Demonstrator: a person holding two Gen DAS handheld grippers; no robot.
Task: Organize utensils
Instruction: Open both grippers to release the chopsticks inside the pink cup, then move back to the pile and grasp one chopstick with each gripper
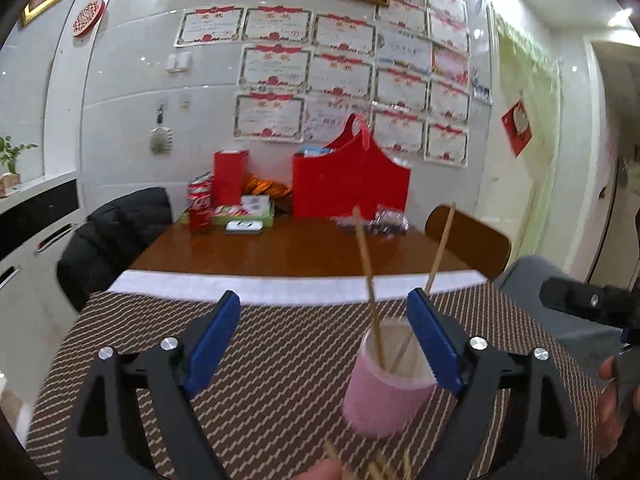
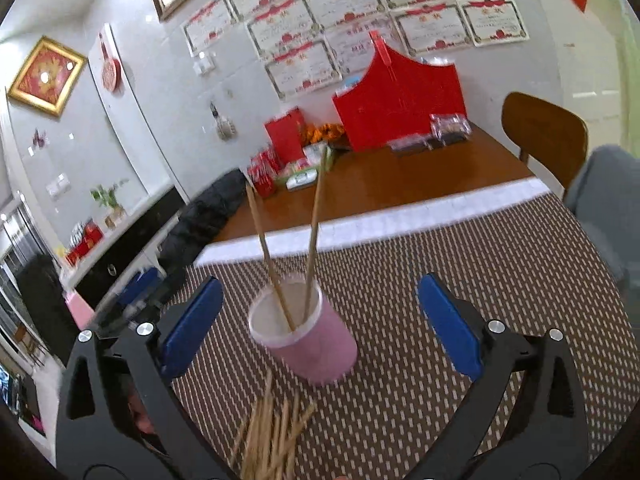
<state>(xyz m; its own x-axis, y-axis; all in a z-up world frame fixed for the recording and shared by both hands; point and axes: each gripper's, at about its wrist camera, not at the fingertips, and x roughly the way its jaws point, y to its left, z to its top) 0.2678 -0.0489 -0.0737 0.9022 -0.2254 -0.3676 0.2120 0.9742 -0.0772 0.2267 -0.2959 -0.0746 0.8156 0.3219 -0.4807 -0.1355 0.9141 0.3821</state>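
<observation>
A pink cup (image 1: 384, 396) (image 2: 320, 348) stands upright on a brown woven placemat (image 1: 260, 360) (image 2: 460, 280). Two wooden chopsticks (image 1: 366, 256) (image 2: 260, 236) lean apart inside it. A loose pile of chopsticks (image 2: 272, 432) (image 1: 376, 468) lies on the mat just in front of the cup. My left gripper (image 1: 324, 296) is open with nothing between its blue pads; the cup sits close to its right finger. My right gripper (image 2: 320, 282) is open too, and the cup stands ahead between its fingers, untouched.
Beyond the mat are a white strip and a brown table (image 1: 288, 248) carrying a red bag (image 1: 352, 184), red boxes and cans (image 1: 200, 208). A black jacket (image 1: 116, 236) hangs on a chair at left, and a wooden chair (image 2: 544, 136) stands at right.
</observation>
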